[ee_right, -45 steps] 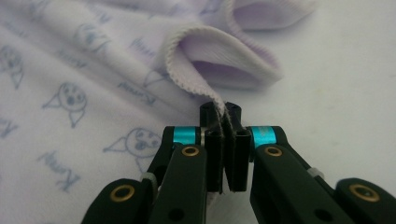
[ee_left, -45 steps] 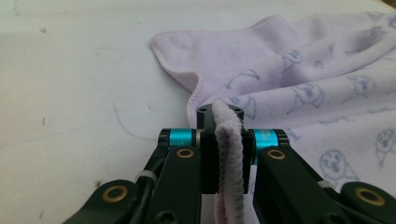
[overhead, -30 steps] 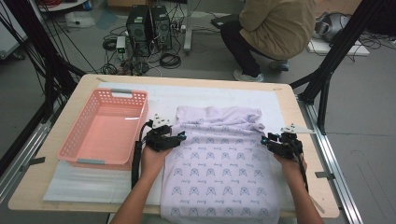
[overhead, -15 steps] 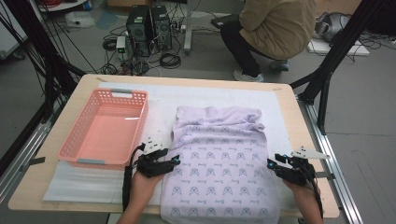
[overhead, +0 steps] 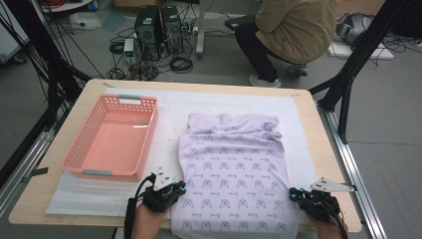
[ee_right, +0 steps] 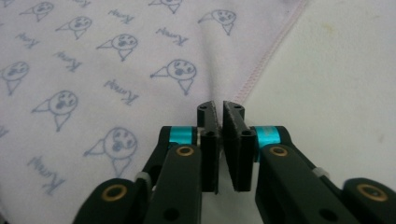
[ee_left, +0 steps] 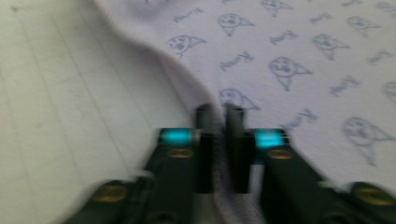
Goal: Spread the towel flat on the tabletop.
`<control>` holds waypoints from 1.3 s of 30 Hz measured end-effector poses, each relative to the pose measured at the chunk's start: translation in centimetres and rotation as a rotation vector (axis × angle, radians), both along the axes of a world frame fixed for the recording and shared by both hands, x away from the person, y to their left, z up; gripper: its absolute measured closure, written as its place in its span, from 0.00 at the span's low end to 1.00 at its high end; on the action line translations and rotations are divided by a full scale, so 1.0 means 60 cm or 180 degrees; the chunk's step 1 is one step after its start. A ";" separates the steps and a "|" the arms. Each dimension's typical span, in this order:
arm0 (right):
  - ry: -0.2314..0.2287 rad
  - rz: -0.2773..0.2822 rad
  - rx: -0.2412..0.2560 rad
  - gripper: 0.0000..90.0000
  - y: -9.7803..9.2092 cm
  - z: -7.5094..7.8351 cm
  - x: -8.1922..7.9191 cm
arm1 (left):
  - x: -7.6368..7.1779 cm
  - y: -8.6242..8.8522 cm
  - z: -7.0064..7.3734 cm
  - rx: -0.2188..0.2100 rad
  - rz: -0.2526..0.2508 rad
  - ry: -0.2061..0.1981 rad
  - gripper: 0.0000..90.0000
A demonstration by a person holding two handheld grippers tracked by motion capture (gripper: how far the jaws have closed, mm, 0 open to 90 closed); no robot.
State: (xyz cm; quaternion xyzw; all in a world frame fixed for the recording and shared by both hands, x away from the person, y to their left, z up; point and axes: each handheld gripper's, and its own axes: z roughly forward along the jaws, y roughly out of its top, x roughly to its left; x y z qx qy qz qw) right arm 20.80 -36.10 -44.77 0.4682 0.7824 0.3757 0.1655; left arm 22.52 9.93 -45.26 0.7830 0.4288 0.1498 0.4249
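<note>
The two hand-held grippers have come back toward the person's edge of the counter since a second ago, when they were up near the bunched far end of the lilac printed cloth (overhead: 233, 169); the cloth now lies drawn out flat and long, so I judge a spreading or smoothing pull is nearly done, with a fold the likely next step. The left hand-held gripper (ee_left: 219, 112) has its jaws nearly closed, pinching the cloth's left edge where it rises in a small ridge between them. The right hand-held gripper (ee_right: 220, 108) is likewise clamped almost shut on the stitched right hem. In the high view both sit at the cloth's near corners, left (overhead: 175, 190) and right (overhead: 297, 195). The cloth rests on a white mat (overhead: 308, 149) covering the wooden counter (overhead: 45, 191), its far end still rumpled. A pink plastic basket (overhead: 79, 162) stands empty just beside it to the left. Beyond the counter, a seated person (overhead: 293, 30), computer towers (overhead: 159, 25) and loose cables on a grey floor.
</note>
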 end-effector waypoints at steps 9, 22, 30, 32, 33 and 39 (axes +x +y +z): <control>0.0000 0.0149 0.0083 0.97 -0.023 0.009 -0.047 | -0.049 0.029 -0.002 -0.0269 -0.0104 0.0108 0.96; -0.0052 0.0160 0.0199 0.81 -0.025 0.018 -0.092 | -0.057 0.049 0.009 -0.0603 -0.0215 -0.0034 0.60; -0.0132 -0.0154 0.0026 0.63 -0.007 0.009 -0.021 | 0.011 0.025 -0.003 -0.0527 -0.0009 0.0088 0.52; -0.0149 -0.0220 -0.0009 0.62 -0.002 0.007 -0.004 | 0.017 0.013 -0.004 -0.0329 0.0004 0.0116 0.56; -0.0143 -0.0252 -0.0018 0.63 0.001 0.005 0.003 | 0.015 0.007 -0.002 -0.0162 -0.0016 0.0057 0.65; -0.0119 -0.0199 -0.0110 0.74 0.021 -0.002 0.023 | -0.011 0.014 0.000 -0.0016 -0.0081 0.0001 0.97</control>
